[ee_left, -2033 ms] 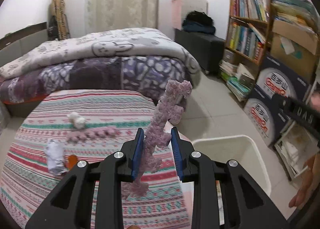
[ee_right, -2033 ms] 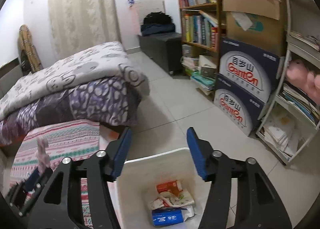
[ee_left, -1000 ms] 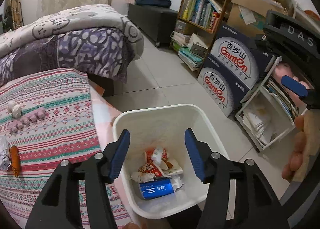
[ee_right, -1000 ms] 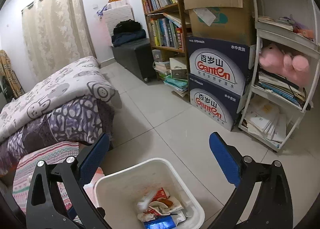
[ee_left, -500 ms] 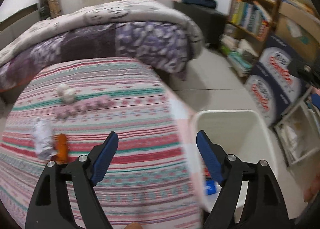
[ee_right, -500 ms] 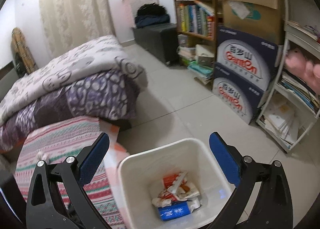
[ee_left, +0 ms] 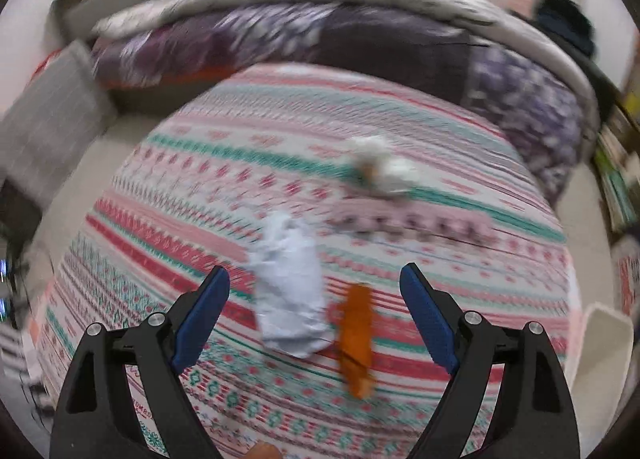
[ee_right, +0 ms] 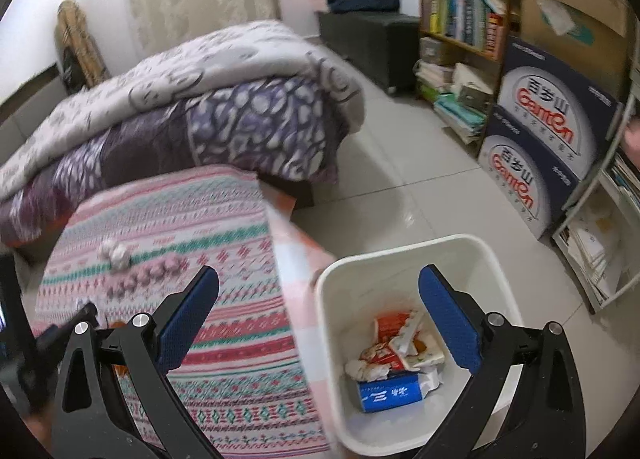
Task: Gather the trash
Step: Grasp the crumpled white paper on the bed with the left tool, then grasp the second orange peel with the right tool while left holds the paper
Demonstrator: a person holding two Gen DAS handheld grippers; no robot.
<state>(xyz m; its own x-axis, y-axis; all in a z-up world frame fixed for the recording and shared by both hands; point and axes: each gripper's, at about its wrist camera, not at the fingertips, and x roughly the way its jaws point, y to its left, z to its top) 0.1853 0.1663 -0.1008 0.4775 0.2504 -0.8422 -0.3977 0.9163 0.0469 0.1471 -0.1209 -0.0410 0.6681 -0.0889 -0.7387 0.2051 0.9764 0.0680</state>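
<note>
Surface: striped patterned worktop (ee_left: 240, 187)
Left hand-held gripper (ee_left: 314, 315): jaws just opening, apart, crumpled white paper (ee_left: 290, 291) between, untouched
Right hand-held gripper (ee_right: 318, 319): apart, above white plastic bin (ee_right: 404, 259)

On the striped surface (ee_left: 224, 195): 1 crumpled white paper (ee_left: 290, 291), 1 orange wrapper (ee_left: 355, 339), 1 white wad (ee_left: 384, 171), 1 pink knobbly strip (ee_left: 412, 221). 1 white bin (ee_right: 404, 259) on the floor, several wrappers inside, count unclear. 2 Ganten boxes (ee_right: 552, 127), stacked.
</note>
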